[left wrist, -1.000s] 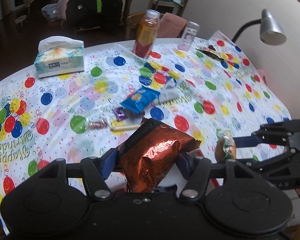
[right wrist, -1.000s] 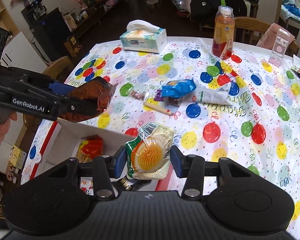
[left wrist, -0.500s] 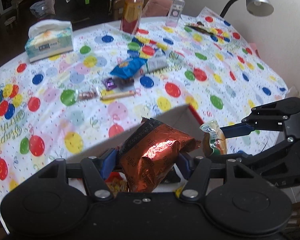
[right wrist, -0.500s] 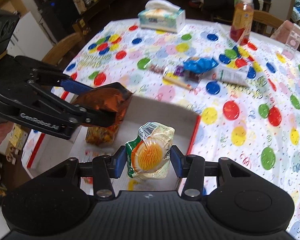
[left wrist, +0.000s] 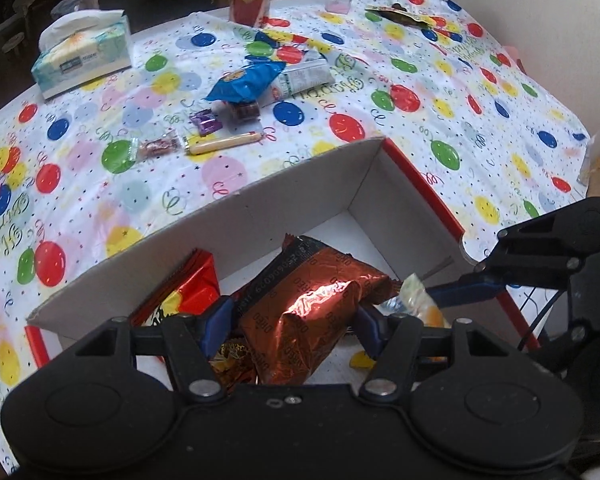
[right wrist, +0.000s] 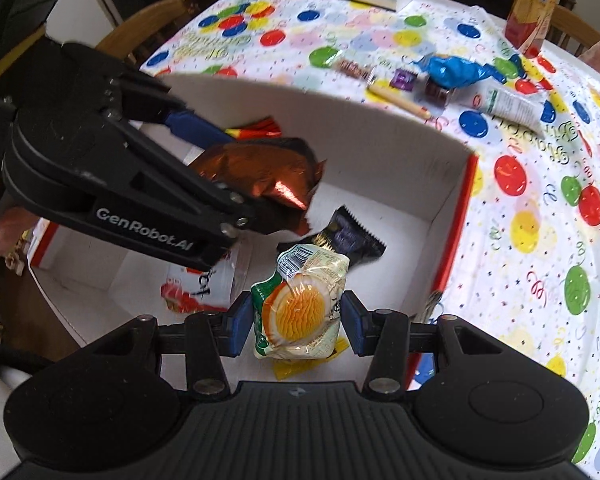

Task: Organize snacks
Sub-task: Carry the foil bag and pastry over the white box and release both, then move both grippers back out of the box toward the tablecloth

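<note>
You are seeing two grippers, one white box (right wrist: 380, 148), one tissue box (left wrist: 82, 56), one juice bottle (right wrist: 531, 8), and six snacks lying loose on the tablecloth (left wrist: 440, 128).

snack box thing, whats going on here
A person holds a gripper in each hand over an open white cardboard box on a balloon-print tablecloth. The left gripper is shut on a copper foil snack packet; the right gripper is shut on a clear packet with an orange-and-white round snack. Both hang above the box, which already holds a red packet and a dark wrapper. More snacks, including a blue bag, lie on the cloth.
</note>
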Demonstrator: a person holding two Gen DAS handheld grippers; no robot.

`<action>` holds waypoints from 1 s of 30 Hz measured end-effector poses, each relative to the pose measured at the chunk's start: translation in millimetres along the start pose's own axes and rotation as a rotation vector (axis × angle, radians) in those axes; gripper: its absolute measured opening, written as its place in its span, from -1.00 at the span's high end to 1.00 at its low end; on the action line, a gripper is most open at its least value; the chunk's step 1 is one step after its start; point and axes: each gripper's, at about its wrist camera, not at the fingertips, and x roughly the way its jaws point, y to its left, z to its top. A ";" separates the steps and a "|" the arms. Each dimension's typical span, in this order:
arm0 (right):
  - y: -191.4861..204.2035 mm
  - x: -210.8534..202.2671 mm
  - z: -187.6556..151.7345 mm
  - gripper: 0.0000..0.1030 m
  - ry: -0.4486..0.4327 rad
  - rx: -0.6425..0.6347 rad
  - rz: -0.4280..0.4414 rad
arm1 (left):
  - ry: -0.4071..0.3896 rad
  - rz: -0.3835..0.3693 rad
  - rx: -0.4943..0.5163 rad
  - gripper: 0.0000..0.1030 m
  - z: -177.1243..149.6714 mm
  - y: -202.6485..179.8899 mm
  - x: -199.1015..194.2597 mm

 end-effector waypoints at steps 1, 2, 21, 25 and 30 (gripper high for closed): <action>1.8 2.4 -1.4 0.10 0.005 -0.004 -0.004 | -0.001 0.000 0.009 -0.20 -0.8 -2.4 1.1; 2.7 4.3 -2.7 0.10 0.009 -0.007 -0.007 | -0.002 0.002 0.020 -0.20 -1.3 -5.2 1.8; 3.6 -0.5 -13.5 -0.11 -0.025 0.027 -0.010 | 0.023 0.031 0.054 -0.45 -12.5 -21.1 19.4; 3.0 -11.3 -14.4 -0.32 -0.055 0.026 -0.003 | 0.003 0.038 0.056 -0.67 -14.5 -22.3 14.1; 1.3 -22.7 -14.7 -0.32 -0.072 0.026 0.003 | -0.022 0.027 0.048 -0.72 -15.2 -21.9 2.7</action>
